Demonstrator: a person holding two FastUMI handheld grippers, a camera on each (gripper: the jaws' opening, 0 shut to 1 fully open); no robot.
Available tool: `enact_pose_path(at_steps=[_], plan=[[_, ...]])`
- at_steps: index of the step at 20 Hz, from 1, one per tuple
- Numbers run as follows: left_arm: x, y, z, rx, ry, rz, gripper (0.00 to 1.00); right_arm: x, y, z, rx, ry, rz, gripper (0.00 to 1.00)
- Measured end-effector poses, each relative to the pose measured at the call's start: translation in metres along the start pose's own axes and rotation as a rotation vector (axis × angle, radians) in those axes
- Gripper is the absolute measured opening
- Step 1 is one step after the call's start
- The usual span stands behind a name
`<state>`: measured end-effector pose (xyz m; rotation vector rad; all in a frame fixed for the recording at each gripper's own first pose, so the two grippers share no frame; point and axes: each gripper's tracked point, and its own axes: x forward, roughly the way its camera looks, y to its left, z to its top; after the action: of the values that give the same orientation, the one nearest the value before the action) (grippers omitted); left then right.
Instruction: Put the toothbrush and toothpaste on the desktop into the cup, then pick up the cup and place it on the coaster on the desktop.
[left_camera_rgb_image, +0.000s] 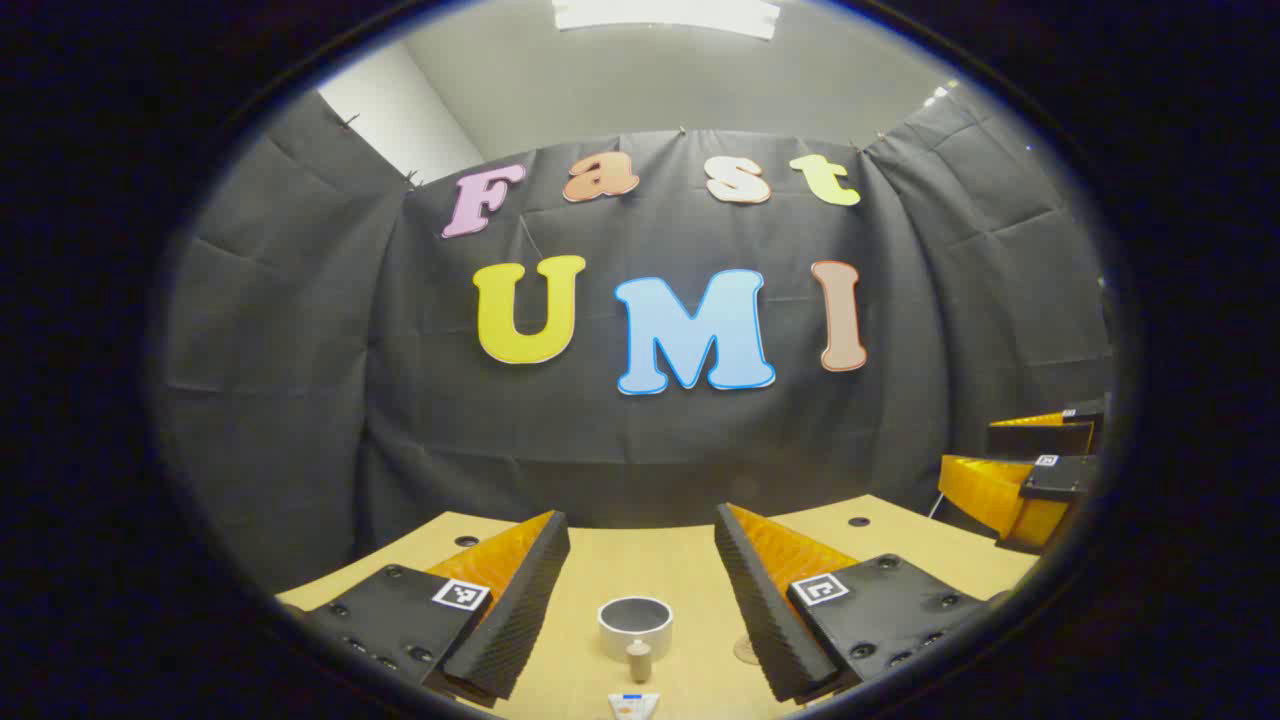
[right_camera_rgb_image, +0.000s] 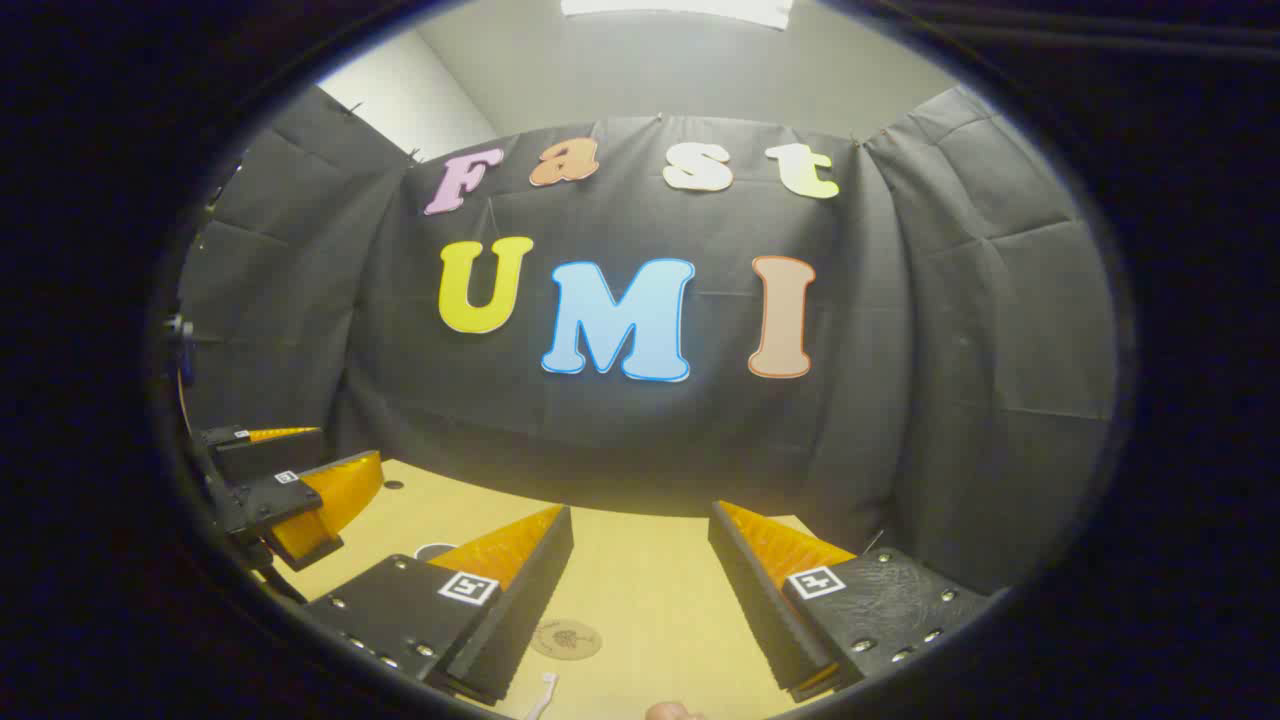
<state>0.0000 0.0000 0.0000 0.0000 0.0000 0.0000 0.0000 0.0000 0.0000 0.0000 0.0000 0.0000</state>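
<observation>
Your left tool (left_camera_rgb_image: 640, 585) hangs spread wide over the bench (left_camera_rgb_image: 640, 560), gripping nothing; the cup (left_camera_rgb_image: 635, 626) stands between its fingers, the toothpaste (left_camera_rgb_image: 634, 704) just below it. Your right tool (right_camera_rgb_image: 640, 580) is equally wide and bare; the coaster (right_camera_rgb_image: 566, 639) lies by its left finger, the toothbrush (right_camera_rgb_image: 543, 695) nearer you. Black cloth backs the bench.

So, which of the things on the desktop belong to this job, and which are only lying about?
For the job:
- cup
- toothpaste, at the near edge in front of the cup
- toothbrush, only its white end shows
- coaster
- left hand-held gripper and right hand-held gripper, both open

Not for the job:
- small beige knob-like object, which I cannot identify
</observation>
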Motion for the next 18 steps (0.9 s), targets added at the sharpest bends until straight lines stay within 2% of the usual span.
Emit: enact_pose_path(at_steps=[5, 9, 14, 18], plan=[[0.016, -0.004, 0.006, -0.019, 0.006, -0.045, 0.94, 0.008, 0.005, 0.000, 0.020, 0.010, -0.006, 0.89], [0.025, -0.005, -0.009, -0.045, 0.051, -0.074, 0.94, 0.010, 0.003, -0.001, 0.054, 0.038, -0.035, 0.89], [0.031, -0.005, -0.033, -0.033, 0.126, -0.104, 0.94, 0.008, 0.003, -0.035, 0.047, 0.169, -0.056, 0.91], [0.026, -0.005, -0.065, -0.024, 0.229, -0.133, 0.94, 0.004, 0.017, -0.063, 0.084, 0.297, -0.032, 0.90]])
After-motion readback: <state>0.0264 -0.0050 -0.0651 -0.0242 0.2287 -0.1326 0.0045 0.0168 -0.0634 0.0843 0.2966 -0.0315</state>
